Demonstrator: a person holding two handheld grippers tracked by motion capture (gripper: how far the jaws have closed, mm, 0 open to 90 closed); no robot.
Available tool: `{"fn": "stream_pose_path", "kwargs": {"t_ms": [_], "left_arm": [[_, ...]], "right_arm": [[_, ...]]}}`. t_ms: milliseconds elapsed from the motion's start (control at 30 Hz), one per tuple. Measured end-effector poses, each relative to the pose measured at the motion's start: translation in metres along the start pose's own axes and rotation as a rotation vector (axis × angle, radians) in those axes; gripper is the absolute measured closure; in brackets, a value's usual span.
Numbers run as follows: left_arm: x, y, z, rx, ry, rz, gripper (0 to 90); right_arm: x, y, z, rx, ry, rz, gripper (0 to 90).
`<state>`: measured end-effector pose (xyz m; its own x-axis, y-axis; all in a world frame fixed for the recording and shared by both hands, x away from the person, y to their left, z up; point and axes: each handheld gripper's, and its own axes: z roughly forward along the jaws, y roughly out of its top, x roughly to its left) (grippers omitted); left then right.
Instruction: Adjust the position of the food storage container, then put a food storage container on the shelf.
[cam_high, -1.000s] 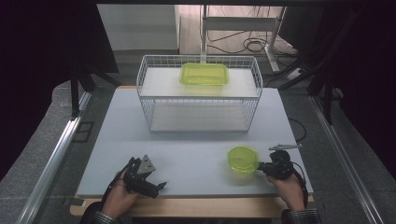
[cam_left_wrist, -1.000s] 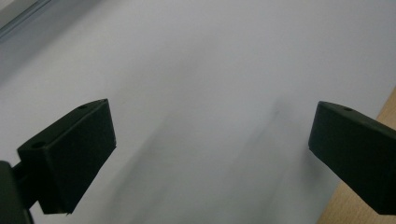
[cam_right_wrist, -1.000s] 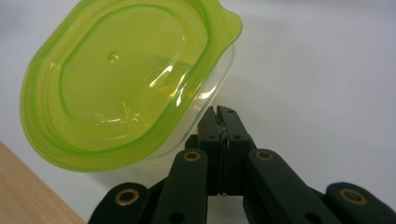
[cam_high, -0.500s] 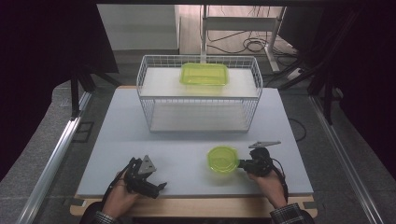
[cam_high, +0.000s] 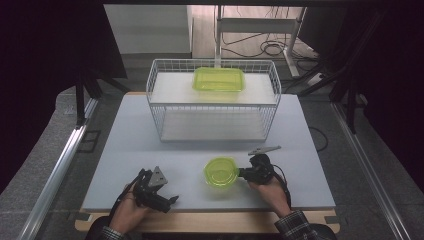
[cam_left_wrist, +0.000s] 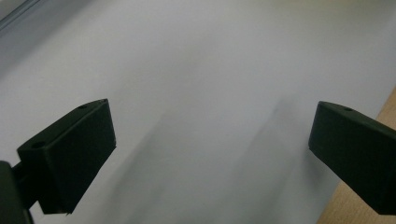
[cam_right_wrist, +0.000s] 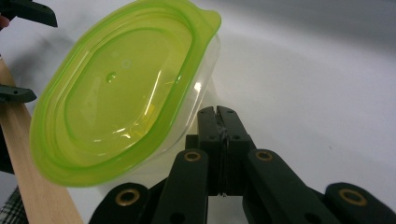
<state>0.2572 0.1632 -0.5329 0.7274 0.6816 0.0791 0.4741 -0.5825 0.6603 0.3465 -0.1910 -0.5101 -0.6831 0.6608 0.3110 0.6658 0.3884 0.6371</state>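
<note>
Round green container (cam_high: 220, 171) near the front edge of the pale surface (cam_high: 125, 150), lifted and tilted in the right gripper view, its lime lid (cam_right_wrist: 116, 88) facing the camera over a clear tub. Right gripper (cam_high: 243, 173) just beside it at its right, jaws pressed together, a thin sliver of the container's rim pinched between the tips; right gripper (cam_right_wrist: 217, 114) seen close up with the pads meeting flush. No brand, label or print legible on the lid: just a small moulded dot near the middle and concentric ridges. Right hand (cam_high: 270, 187) behind the gripper, checked sleeve at the bottom edge.

Left gripper (cam_high: 172, 199) at the front left corner of the surface, well apart from the container, jaws spread wide with bare surface between them; left gripper (cam_left_wrist: 210, 149) in its own view the same, 2 black pads far apart over blurred grey. Left hand (cam_high: 127, 210) holding it low near the wooden front edge.

Further back, white wire basket (cam_high: 155, 107) standing on the surface, with 1 rectangular green container (cam_high: 219, 79) resting on top of it. No writing readable there either.
</note>
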Motion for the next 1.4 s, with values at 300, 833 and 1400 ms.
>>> {"fn": "stream_pose_path", "kwargs": {"t_ms": [300, 833, 1400], "left_arm": [[0.001, 0.0, -0.003, -0.019, 0.001, -0.016, 0.6], [0.0, 0.001, -0.003, -0.042, -0.014, -0.025, 0.6], [0.0, 0.001, -0.001, -0.033, -0.011, -0.012, 0.6]], "right_arm": [[-0.003, 0.002, -0.009, -0.022, -0.084, -0.043, 87.0], [-0.006, -0.006, -0.044, -0.125, -0.175, -0.103, 34.5], [-0.006, -0.009, -0.046, -0.135, -0.105, -0.096, 3.8]]}}
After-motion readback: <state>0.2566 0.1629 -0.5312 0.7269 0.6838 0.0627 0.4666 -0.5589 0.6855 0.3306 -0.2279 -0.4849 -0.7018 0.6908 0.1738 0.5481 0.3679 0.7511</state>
